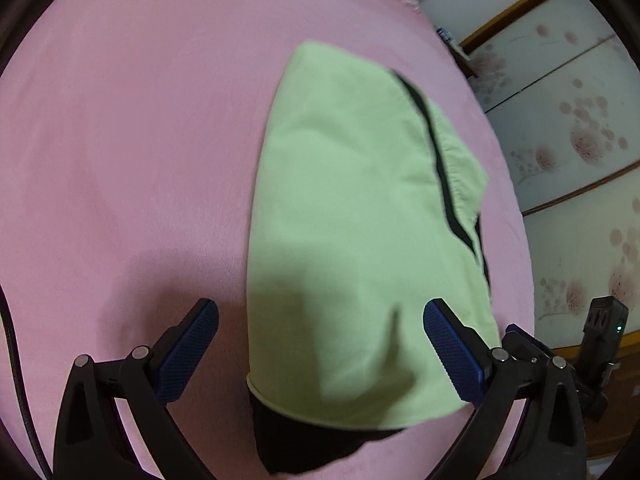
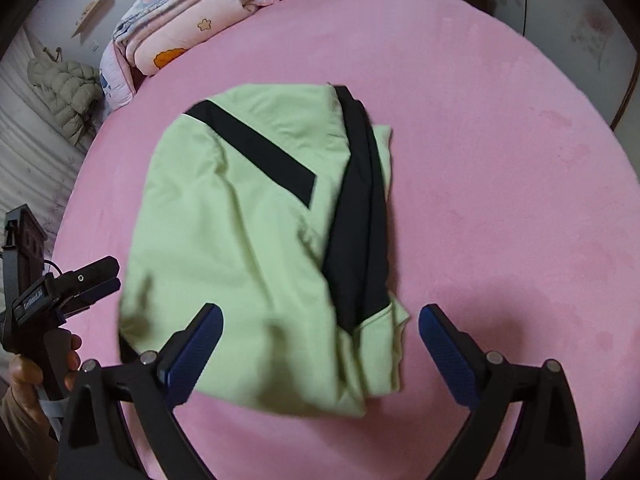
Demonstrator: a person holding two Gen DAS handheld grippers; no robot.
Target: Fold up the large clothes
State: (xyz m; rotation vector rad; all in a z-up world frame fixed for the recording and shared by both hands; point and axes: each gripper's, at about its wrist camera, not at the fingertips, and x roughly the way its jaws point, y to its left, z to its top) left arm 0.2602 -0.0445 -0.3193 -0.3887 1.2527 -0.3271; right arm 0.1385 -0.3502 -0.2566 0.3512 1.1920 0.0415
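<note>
Both the left tongs (image 1: 320,350) and right tongs (image 2: 320,354) hung wide and empty just above a folded light-green garment (image 2: 244,248) with black trim, lying on the pink bed (image 2: 500,184); soft, limp cloth, probably best pinched at a hem corner.

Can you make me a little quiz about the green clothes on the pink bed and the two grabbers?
1. True or false: the left gripper is squeezing the light green garment.
2. What colour are the stripes on the garment? A red, B black, C white.
3. Fill in: the garment lies on a ____ bed sheet.

Key: 1 false, both the left gripper and the right gripper are open and hold nothing. 2 B. 3 pink.
</note>
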